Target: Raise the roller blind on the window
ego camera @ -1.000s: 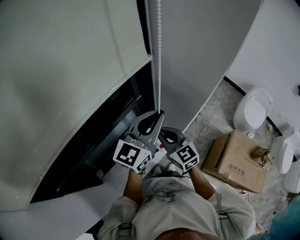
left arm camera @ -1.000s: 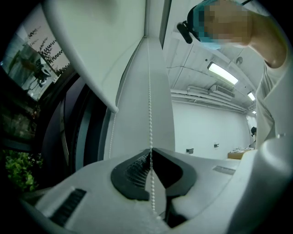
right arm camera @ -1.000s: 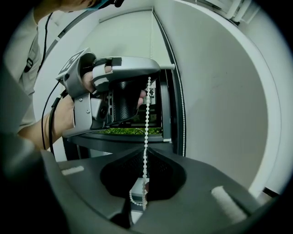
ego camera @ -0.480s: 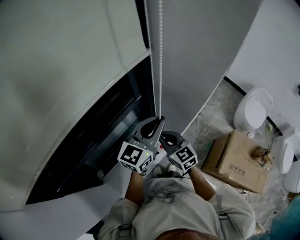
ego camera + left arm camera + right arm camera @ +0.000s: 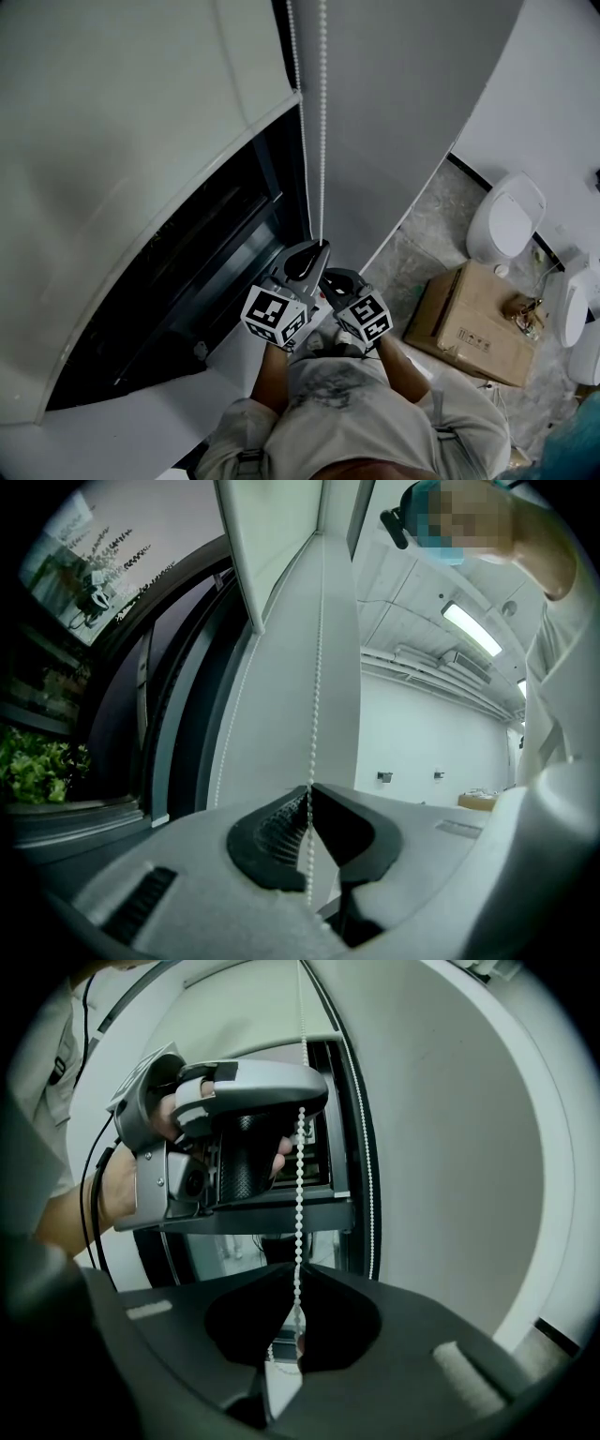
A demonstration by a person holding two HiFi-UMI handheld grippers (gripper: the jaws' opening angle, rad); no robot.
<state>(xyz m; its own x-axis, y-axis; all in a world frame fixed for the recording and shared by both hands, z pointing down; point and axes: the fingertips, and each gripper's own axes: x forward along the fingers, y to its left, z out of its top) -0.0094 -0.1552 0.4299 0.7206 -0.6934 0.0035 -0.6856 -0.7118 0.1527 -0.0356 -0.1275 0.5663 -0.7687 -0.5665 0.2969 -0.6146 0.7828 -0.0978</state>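
Both grippers are clenched on the chain [image 5: 322,141]: the left gripper [image 5: 322,246] pinches it just above the right gripper [image 5: 325,274], and the beads run out from the jaws toward 12 o'clock. Over the last second both have sunk toward 6 o'clock. The blind [image 5: 131,122] has crept up, baring more dark window [image 5: 206,253] at 9 o'clock, so the pull seems to work, with much left to raise.

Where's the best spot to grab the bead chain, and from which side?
Grab the chain low on its straight strand, from the room side, jaws closing across it. It hangs thin and vertical. The left gripper and right gripper pinch it so.
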